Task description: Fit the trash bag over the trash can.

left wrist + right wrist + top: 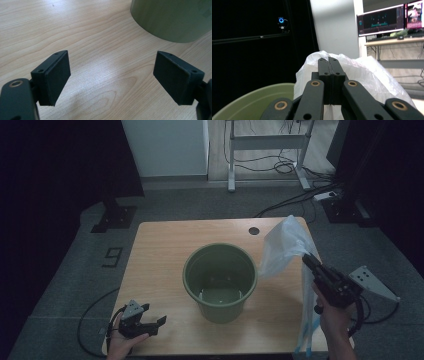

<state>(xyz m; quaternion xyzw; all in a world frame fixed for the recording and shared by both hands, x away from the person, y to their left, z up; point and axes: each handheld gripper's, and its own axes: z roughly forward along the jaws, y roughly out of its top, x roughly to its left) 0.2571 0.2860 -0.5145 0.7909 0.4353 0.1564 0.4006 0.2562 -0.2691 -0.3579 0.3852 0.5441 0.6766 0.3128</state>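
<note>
My right hand-held gripper (306, 258), pinching a thin translucent white plastic bag (282, 245), hangs just right of the round olive-green plastic pot (220, 280). My left hand-held gripper (150, 322), spread and empty, rests lower-left of the pot.

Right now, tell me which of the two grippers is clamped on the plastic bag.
The right gripper: its jaws are pressed shut on the thin white plastic bag beside the green pot. The left gripper sits open at the table's near corner, holding nothing.
</note>
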